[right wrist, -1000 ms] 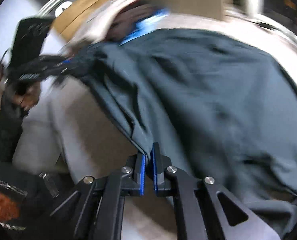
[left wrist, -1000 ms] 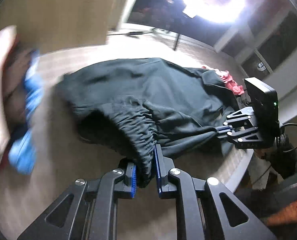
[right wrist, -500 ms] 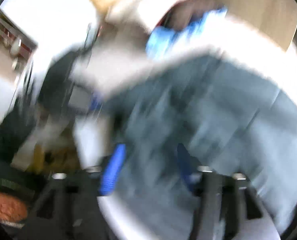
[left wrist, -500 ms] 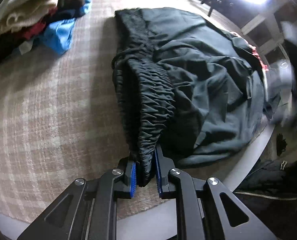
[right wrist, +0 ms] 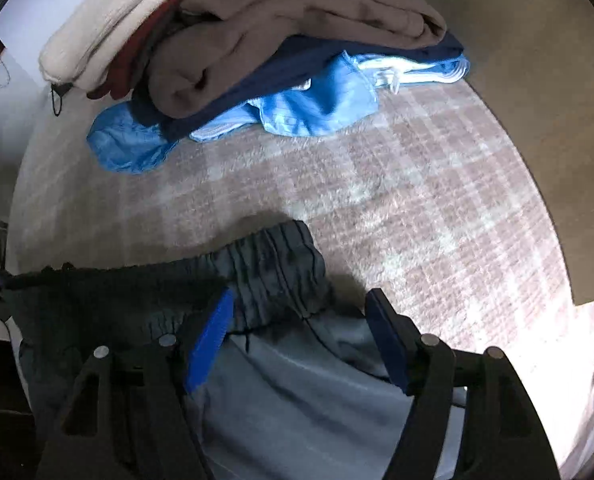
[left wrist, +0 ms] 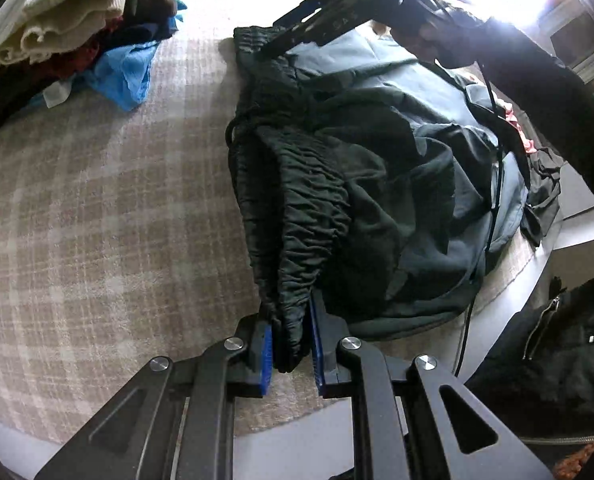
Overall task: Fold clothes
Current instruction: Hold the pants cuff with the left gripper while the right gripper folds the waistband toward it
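Note:
Dark trousers with a gathered elastic waistband lie crumpled on the plaid-covered table. My left gripper is shut on the near end of the waistband, close to the table's front edge. In the left wrist view my right gripper hangs over the waistband's far end, held by a dark-sleeved arm. In the right wrist view the right gripper stands open, pointing down. The waistband corner lies under and between its blue pads, which do not press on it.
A pile of folded clothes, cream, brown and navy with a bright blue garment at the bottom, sits at the table's back. A wooden board borders the cloth. A black cable hangs across the trousers. A pink garment lies beyond them.
The left gripper came down and laid the waistband on the table. The right gripper let go of the trouser fabric, swung across to the waistband's far end and opened.

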Tool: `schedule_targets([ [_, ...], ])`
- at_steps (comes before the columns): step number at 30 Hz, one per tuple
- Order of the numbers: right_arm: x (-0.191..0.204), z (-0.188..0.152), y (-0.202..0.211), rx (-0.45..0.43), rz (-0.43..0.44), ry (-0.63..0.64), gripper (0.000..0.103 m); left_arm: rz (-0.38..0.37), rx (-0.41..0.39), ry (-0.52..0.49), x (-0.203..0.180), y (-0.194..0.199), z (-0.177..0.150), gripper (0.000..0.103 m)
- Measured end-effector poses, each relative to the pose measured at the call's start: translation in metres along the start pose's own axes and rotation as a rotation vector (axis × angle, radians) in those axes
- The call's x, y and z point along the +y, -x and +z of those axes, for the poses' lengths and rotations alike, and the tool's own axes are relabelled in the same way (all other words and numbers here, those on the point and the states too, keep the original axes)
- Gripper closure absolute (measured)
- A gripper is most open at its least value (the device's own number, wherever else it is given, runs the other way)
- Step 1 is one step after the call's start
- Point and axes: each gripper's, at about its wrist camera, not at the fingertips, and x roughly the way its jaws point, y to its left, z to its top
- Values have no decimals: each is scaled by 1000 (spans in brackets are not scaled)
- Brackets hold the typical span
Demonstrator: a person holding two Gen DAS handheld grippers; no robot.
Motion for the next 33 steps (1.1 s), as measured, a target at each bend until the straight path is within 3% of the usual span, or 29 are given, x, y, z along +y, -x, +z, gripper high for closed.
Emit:
schedule_targets([
  [1,-1,-2,1,-11,12,-4,43,-2,1,-1,0,-1,0,89],
  [2,-1,-4,2,-18,27,-13,62,-3,1,-2,-1,-1,0,89],
  [5,0,-5,5,-21,35,-84,85,-13,-6,5,0,-1,0,89],
  [8,0,-1,16,-46,-2,-162,92,-21,-31,2,2,7,-3,89],
  [13,7,36,52,-205,-29,-174,93,-29,-99,6,14,35,-5,89],
  [15,11,56,56,-239,-58,-153,93,6,-109,4,23,43,-4,89],
  [18,9,74,41,-238,-83,-157,92,42,-122,15,42,52,-3,89],
  [20,2,78,24,-221,-73,-185,86,55,-131,30,57,57,-3,89],
  [23,-7,72,7,-155,-57,-253,79,68,-80,40,65,44,-4,88],
  [26,-8,44,47,-167,-46,-293,78,75,-31,42,68,34,-5,86],
  [28,-3,8,103,-226,-86,-308,74,88,-32,26,66,42,-11,82],
  [31,7,-69,192,-353,-141,-426,46,141,-38,1,66,67,-22,79],
  [33,19,-134,240,-413,-209,-551,46,188,-51,-1,74,89,-32,80],
])
